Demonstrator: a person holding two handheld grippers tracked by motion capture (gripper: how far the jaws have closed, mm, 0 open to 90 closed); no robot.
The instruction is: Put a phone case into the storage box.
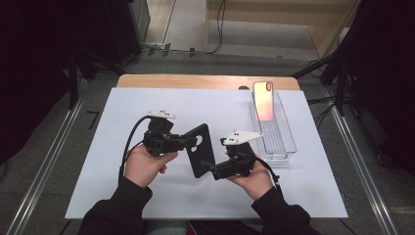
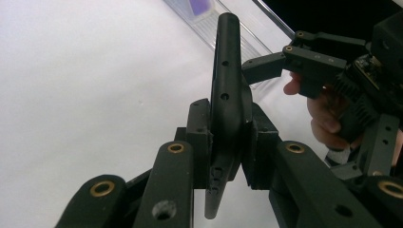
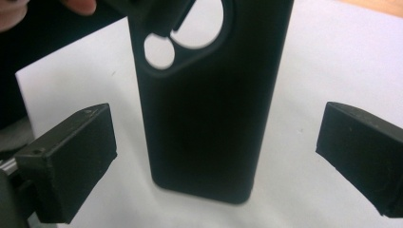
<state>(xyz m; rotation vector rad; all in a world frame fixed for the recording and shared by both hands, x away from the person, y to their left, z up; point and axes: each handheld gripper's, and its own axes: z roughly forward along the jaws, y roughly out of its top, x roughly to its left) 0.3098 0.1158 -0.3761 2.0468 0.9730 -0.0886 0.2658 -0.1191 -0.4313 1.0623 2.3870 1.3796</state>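
A black phone case with a round camera cut-out hangs above the white mat, near the middle of the high view. My left gripper is shut on its camera end; in the left gripper view both pads clamp the thin edge of the case. My right gripper is open just below and to the right of the case. In the right gripper view its two pads stand wide on either side of the case's lower end, touching nothing. The right gripper also reaches toward the case in the left gripper view.
A clear plastic tray lies at the back right of the white mat, with a pink-orange phone leaning up at its far end. The wooden table edge runs behind. Dark curtains and cables flank the table.
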